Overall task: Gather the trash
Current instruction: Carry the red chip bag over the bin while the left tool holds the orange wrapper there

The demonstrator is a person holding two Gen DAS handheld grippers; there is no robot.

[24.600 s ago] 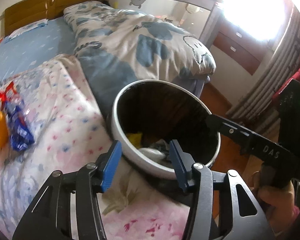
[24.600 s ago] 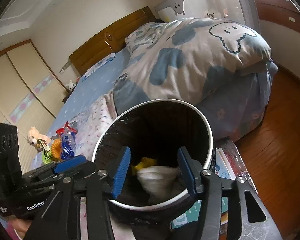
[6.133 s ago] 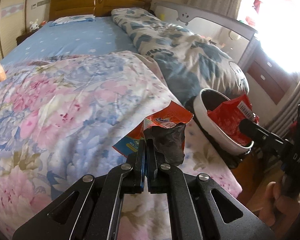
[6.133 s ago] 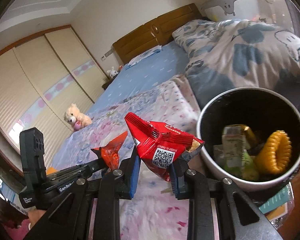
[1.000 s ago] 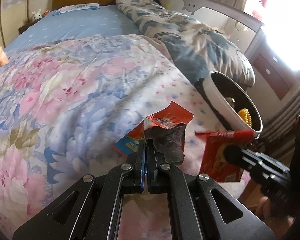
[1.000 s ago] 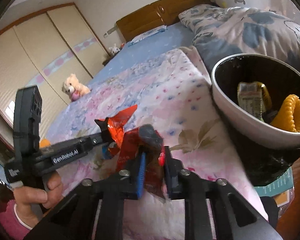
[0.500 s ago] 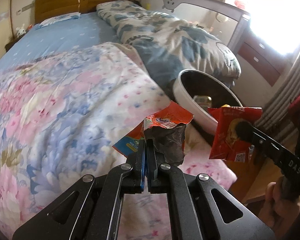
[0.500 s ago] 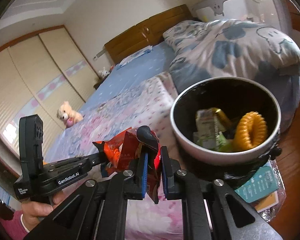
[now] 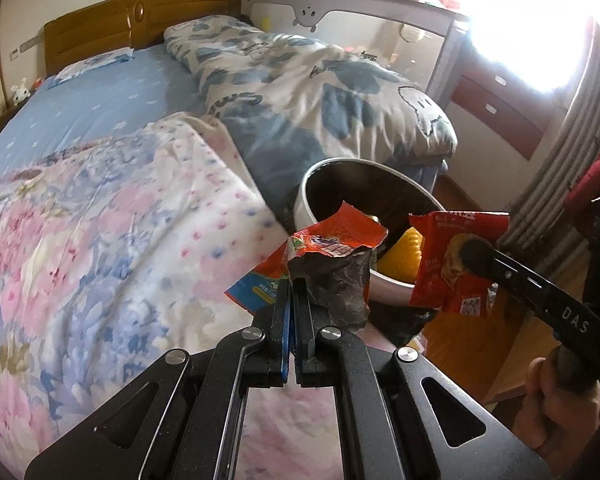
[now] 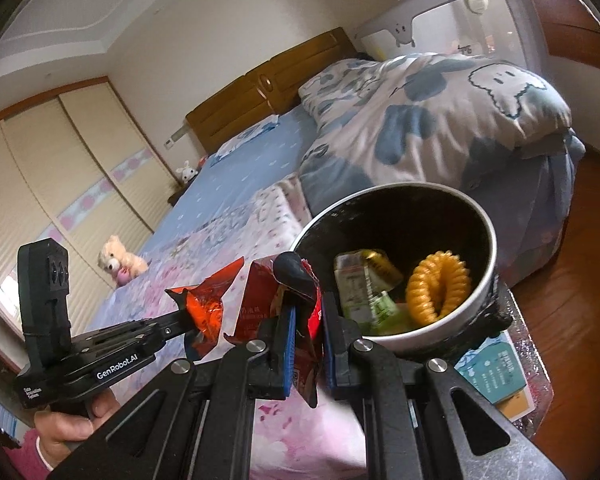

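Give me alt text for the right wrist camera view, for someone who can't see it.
The right gripper pinches a red snack wrapper just short of a white-rimmed bin holding a yellow coil and a green carton. To its left, the left gripper holds an orange wrapper. A bed with a floral blanket lies behind.

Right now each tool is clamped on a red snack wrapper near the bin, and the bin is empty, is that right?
Not quite. The left tool and right tool are each clamped on a red snack wrapper, but the bin is not empty. The right wrist view shows a yellow coiled thing and a green and white carton already lying inside it.
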